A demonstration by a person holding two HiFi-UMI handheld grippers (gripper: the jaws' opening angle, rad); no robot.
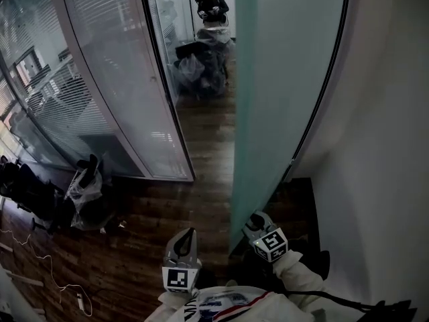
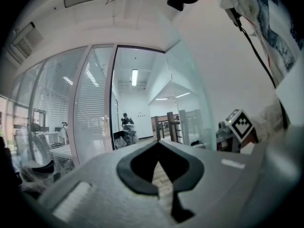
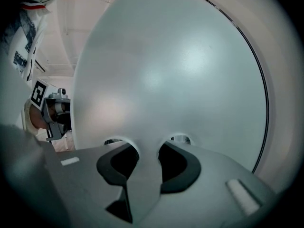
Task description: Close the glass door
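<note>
Frosted pale-green glass door [image 1: 281,79] stood swung wide open beside the white wall [image 1: 389,146], its edge clamped in the right gripper [image 3: 148,158]. The left gripper [image 2: 159,148] was closed, empty. Grip seemingly made; the whole swing shut remained.

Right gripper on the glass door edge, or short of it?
Touching. The right gripper view shows the glass door edge running between the right gripper jaws, filling the gap against both pads.

glass door [image 1: 281,79]: right of glass partition [image 1: 120,92] | person [image 1: 213,7]: behind both
</note>
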